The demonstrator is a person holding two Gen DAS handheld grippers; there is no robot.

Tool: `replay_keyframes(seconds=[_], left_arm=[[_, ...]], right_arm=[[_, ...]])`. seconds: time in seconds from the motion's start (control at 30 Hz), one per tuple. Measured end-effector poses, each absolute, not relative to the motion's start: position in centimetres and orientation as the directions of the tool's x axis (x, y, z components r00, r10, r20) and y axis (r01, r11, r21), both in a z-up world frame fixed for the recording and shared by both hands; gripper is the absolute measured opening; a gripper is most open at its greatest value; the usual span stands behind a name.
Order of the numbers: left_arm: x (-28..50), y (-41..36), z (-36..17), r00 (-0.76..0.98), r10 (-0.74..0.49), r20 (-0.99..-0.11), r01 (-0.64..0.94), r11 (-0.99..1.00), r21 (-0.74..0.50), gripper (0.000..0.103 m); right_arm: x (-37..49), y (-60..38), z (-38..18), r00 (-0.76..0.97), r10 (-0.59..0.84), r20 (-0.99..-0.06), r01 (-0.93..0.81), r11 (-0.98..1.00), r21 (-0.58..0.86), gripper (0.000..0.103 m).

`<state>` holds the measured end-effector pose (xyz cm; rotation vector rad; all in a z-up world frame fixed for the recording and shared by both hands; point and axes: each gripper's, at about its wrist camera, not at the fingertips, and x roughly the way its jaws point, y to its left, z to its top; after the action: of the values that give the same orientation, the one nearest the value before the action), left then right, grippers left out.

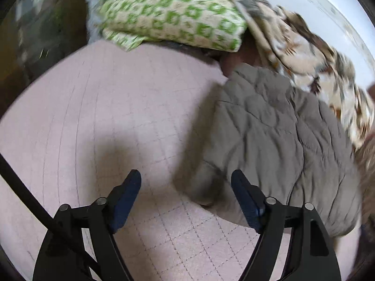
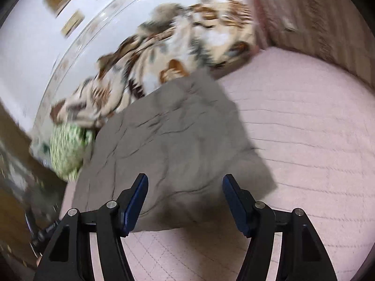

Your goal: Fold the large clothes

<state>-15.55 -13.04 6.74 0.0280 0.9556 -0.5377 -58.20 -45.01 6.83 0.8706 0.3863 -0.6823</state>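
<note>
1. Here, the left gripper (image 1: pixel 186 182) is hovering with its fingers spread and nothing between them; the pink quilted bed cover (image 1: pixel 93 117) is showing through the gap.
2. The grey quilted jacket (image 1: pixel 276 135) is lying on the bed at about 2 o'clock from the left gripper in the left wrist view, its near hem just beside the right-hand finger; whether they are touching is hard to tell.
3. The right gripper (image 2: pixel 185 185) is likewise holding its fingers spread, pinching nothing, and is hanging over the jacket's (image 2: pixel 168 140) near edge, which is running across the gap at 12 o'clock.
4. A green-patterned pillow (image 1: pixel 171 14) is sitting at 12 o'clock in the left wrist view; its far end is being cut off by the frame.
5. A brown-and-cream patterned blanket (image 2: pixel 164 46) is lying bunched behind the jacket, partly covering the pillow; motion blur is smearing its pattern.
6. The jacket's sleeves and collar are not clearly showing, as blur and folds are hiding its shape.
7. At 9 o'clock in the right wrist view, dark blurred shapes are staying unreadable.
</note>
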Motion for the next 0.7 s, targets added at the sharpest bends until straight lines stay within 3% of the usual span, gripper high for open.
replay_keyframes(seconds=[0.27, 0.5, 0.7], left_arm=[[-14.7, -11.9, 5.7, 0.326, -0.499, -0.803, 0.369, 0.849, -0.378, 0.079], [-14.6, -12.1, 4.7, 0.270, -0.531, -0.803, 0.327, 0.835, -0.443, 0.079], [-14.2, -11.8, 3.7, 0.232, -0.576, -0.784, 0.272, 0.812, -0.516, 0.079]], right_arm=[[-62.7, -46.8, 4.1, 0.746, -0.358, -0.562, 0.654, 0.234, 0.719, 0.077], [-64.7, -47.8, 2.8, 0.770, -0.351, -0.533, 0.601, 0.118, 0.791, 0.085], [-64.7, -48.0, 1.3, 0.799, -0.324, -0.507, 0.552, 0.060, 0.832, 0.085]])
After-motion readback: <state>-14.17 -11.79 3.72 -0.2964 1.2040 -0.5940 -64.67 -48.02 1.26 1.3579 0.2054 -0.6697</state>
